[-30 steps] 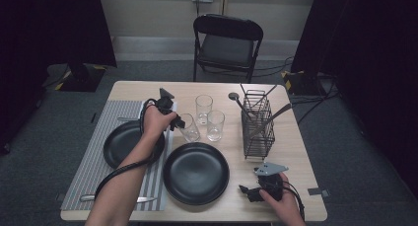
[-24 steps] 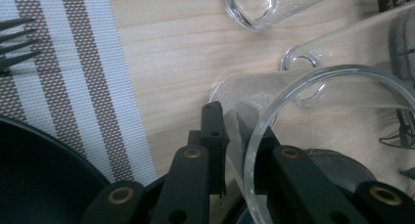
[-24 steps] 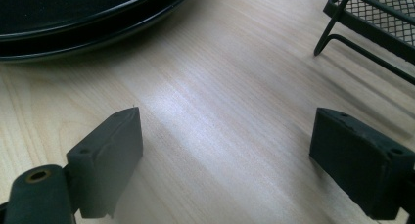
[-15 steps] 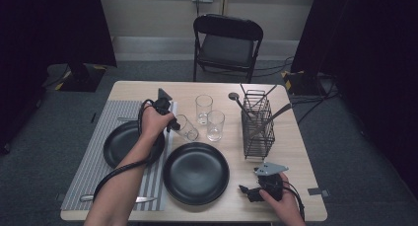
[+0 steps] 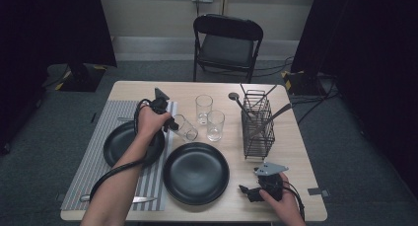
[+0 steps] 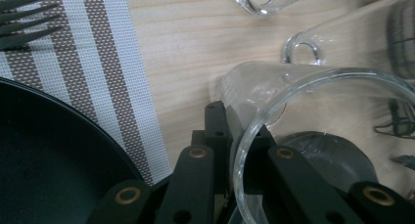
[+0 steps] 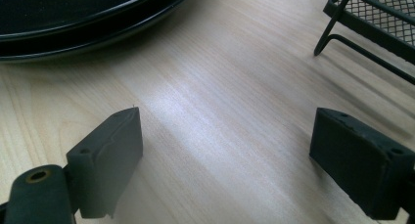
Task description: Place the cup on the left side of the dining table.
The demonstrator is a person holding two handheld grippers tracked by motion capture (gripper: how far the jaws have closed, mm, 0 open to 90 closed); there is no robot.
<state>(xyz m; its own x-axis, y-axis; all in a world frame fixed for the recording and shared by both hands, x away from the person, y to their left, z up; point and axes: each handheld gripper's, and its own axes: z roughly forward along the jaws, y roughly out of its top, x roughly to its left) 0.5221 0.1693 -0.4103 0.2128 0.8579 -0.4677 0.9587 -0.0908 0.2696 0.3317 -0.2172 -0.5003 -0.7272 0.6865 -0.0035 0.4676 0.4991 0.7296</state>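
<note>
Our grippers: left gripper and right gripper, black jaws, brass-coloured rivets.
Our cables: black, trailing.
Our plates: grey, three-cornered.

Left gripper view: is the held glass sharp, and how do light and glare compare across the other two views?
Left gripper view: the tilted glass in the left gripper is soft at its near rim, the table grain sharper. Right gripper view: a pale sheen on the wood between the right gripper pads; the pads blur. High view: table evenly lit, surroundings dark.
</note>
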